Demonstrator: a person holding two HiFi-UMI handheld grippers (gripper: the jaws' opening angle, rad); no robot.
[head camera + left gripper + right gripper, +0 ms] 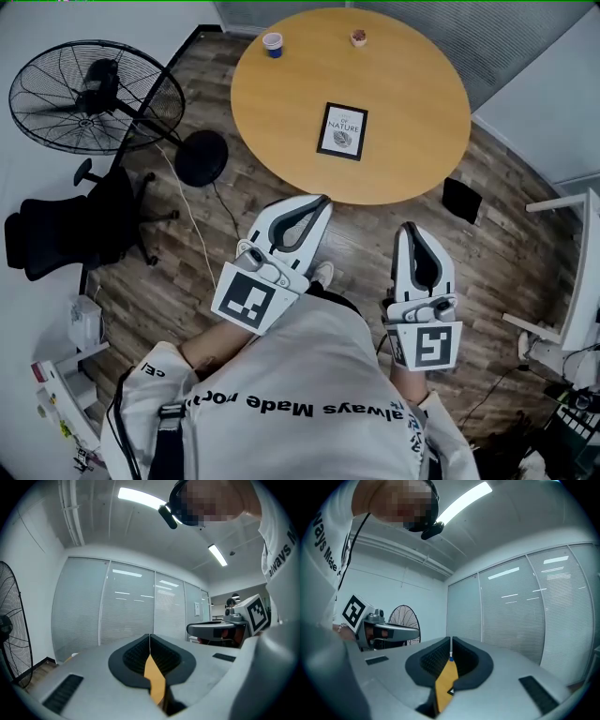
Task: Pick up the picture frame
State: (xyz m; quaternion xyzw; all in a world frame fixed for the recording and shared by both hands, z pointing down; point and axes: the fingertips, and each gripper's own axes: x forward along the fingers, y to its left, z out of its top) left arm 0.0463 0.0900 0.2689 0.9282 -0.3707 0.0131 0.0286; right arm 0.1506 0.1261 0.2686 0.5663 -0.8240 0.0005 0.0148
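The picture frame (342, 131), black-edged with a white print, lies flat near the middle of the round wooden table (412, 84). Both grippers hang short of the table's near edge, over the floor and close to the person's body. My left gripper (324, 199) points at the table with its jaws shut on nothing. My right gripper (408, 227) is also shut and empty, a little nearer the body. In the left gripper view the shut left gripper (150, 635) shows only a sliver of tabletop (155, 681) past its fingers. The right gripper (451, 640) looks the same in its own view.
A blue-and-white paper cup (273, 44) and a small brown object (359, 37) stand at the table's far edge. A standing fan (94, 94) with round base (201, 157) and a black office chair (70, 225) are at left. A black object (461, 199) lies on the floor at right.
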